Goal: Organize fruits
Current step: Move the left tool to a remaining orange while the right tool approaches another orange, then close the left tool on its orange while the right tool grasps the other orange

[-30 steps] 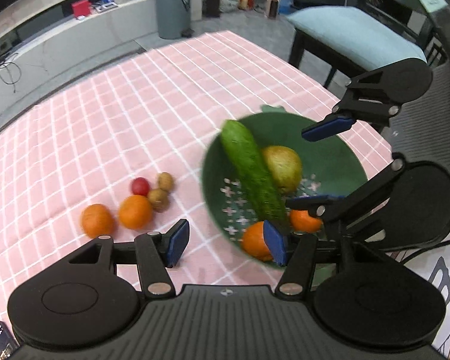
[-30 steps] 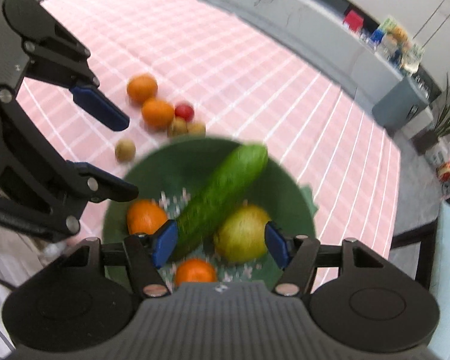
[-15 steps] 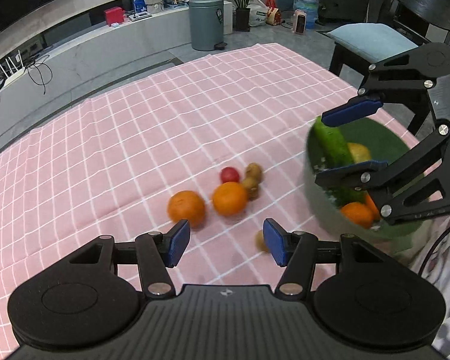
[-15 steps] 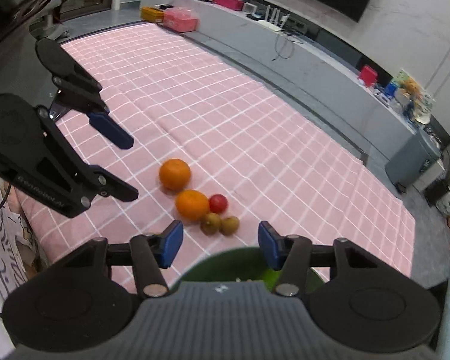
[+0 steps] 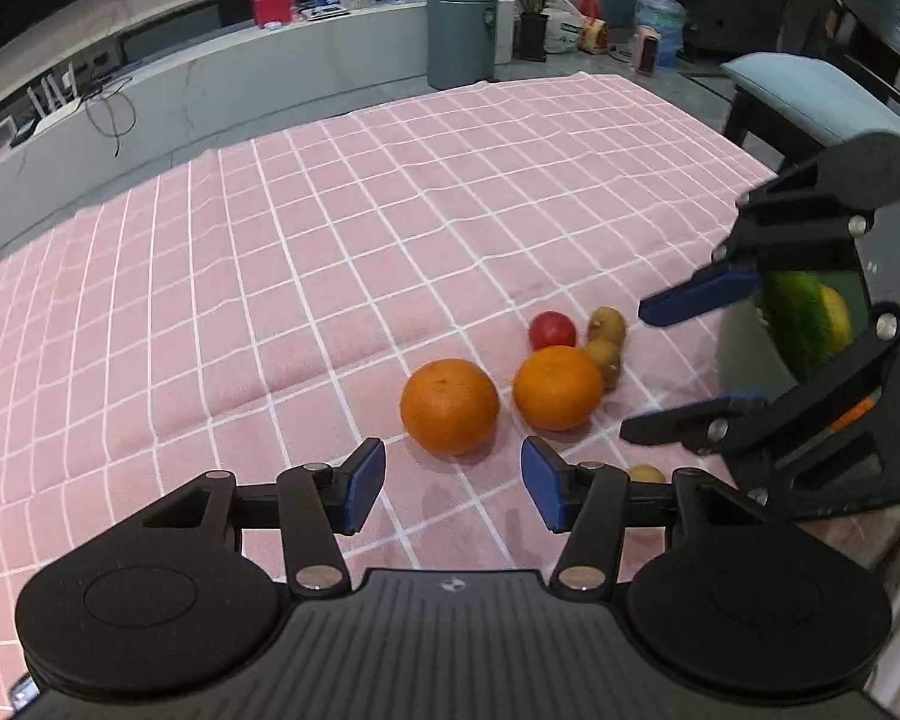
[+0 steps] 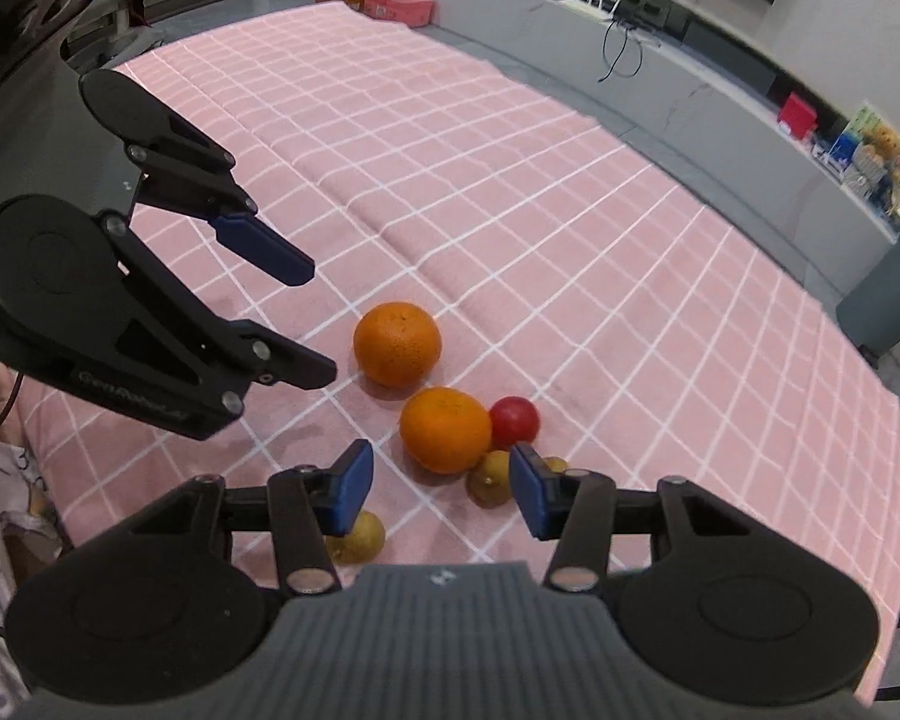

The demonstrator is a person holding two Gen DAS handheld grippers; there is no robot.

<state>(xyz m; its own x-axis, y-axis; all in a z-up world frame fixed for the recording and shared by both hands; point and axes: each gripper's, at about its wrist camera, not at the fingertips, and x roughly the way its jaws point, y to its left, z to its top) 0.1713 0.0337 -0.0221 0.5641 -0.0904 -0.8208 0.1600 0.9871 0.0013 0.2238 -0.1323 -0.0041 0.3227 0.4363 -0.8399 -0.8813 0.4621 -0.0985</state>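
Observation:
Two oranges (image 5: 450, 406) (image 5: 558, 387), a red tomato (image 5: 552, 330), two touching kiwis (image 5: 607, 325) and a lone kiwi (image 5: 647, 473) lie on the pink checked tablecloth (image 5: 330, 300). My left gripper (image 5: 453, 483) is open and empty, just short of the left orange. My right gripper (image 5: 672, 363) is open to the right of the fruit; behind it a green bowl (image 5: 744, 354) holds a cucumber (image 5: 801, 324). In the right wrist view my right gripper (image 6: 441, 489) is open just before the nearer orange (image 6: 445, 429); the left gripper (image 6: 306, 324) is open at left.
A padded chair (image 5: 810, 102) stands beyond the table's right edge. A grey bin (image 5: 462, 36) and a low grey counter (image 5: 210, 90) lie behind the table. The table's near edge runs just below the lone kiwi (image 6: 357, 537).
Both grippers drew back from the green bowl toward the loose fruit. The bowl has slid out of the right wrist view and to the far right edge of the left wrist view.

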